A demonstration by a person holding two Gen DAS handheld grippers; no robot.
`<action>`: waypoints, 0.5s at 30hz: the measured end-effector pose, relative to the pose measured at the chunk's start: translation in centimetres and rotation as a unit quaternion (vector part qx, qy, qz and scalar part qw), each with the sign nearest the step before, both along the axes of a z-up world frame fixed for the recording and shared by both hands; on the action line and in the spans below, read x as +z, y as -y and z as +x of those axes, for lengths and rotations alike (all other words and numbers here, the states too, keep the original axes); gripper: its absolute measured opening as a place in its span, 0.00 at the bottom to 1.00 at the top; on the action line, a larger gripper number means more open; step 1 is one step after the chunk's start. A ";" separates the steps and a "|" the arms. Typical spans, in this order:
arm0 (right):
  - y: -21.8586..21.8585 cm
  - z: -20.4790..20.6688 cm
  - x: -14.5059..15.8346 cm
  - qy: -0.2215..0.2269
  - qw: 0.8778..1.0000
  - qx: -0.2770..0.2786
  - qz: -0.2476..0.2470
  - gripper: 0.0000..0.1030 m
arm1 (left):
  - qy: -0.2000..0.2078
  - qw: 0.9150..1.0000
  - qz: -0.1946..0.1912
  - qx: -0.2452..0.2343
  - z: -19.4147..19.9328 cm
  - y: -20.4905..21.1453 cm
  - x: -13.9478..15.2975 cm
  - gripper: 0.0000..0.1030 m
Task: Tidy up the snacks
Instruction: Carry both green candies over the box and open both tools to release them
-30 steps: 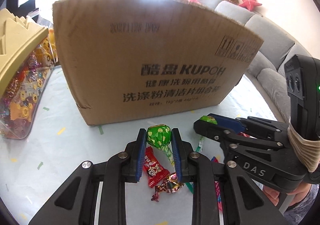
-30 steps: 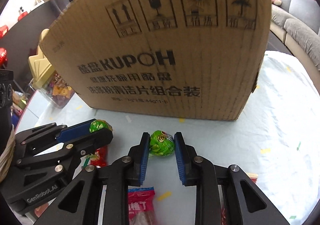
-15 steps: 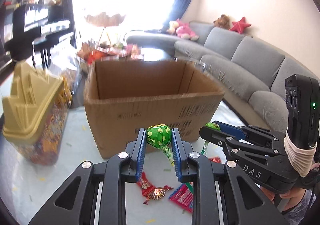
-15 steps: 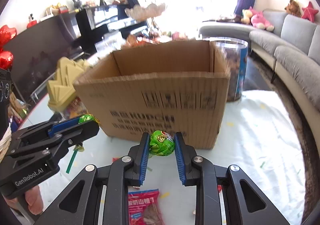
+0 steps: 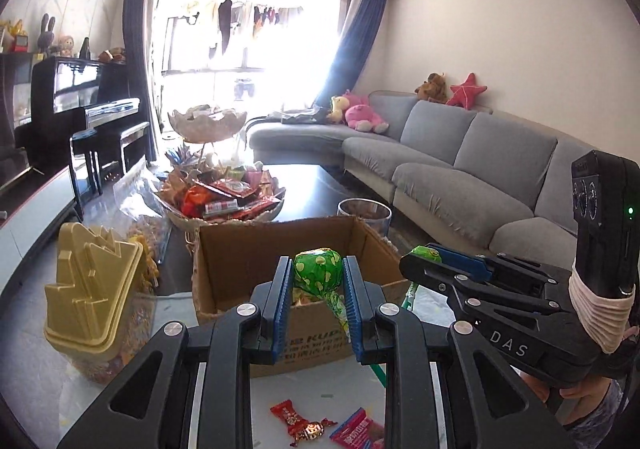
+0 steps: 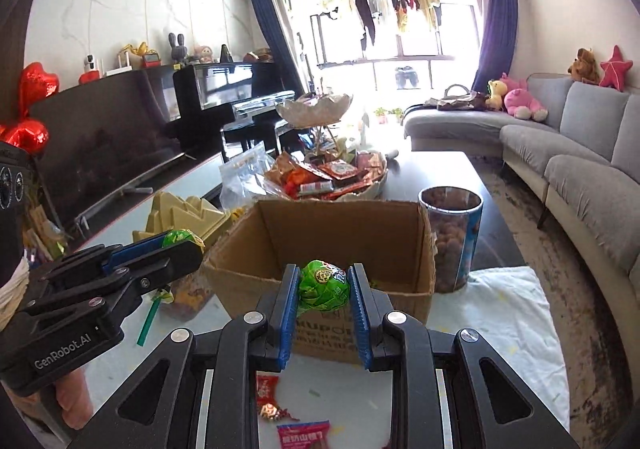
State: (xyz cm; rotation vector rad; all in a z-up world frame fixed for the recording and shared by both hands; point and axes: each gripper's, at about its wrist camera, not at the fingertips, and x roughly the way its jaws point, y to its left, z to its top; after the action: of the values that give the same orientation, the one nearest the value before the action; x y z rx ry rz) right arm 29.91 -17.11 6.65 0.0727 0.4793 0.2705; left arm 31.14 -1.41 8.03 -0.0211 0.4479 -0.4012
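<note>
Lift done on both sides: compared with 1 second ago, both cameras have gone from facing the printed side wall of the cardboard box [image 5: 280,245] at table level to looking over its rim into the open top.

Left gripper [image 5: 317,281] pinches a green-wrapped lollipop [image 5: 318,271], stick trailing down between the blue pads. Right gripper [image 6: 323,283] pinches a second green lollipop [image 6: 324,285] the same way. Neither grip has altered during the rise.

Both candies now sit above rim height, on the near side of the box, not yet over the opening.

Judgement: pick phase complete for these 2; next is a short forward carry and release into the box. About 3 wrapped candies [image 5: 298,419] remain loose on the table below.
</note>
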 end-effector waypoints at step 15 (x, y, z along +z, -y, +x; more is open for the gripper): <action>0.2 5.4 1.9 -0.012 1.000 -0.007 -0.021 0.26 | -0.026 1.000 0.005 0.015 5.9 0.3 1.0 0.25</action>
State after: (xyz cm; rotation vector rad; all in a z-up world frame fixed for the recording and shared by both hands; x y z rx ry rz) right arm 35.27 -17.28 8.59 0.0380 0.5080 0.2454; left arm 37.02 -1.66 9.04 -0.0281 0.5011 -0.3686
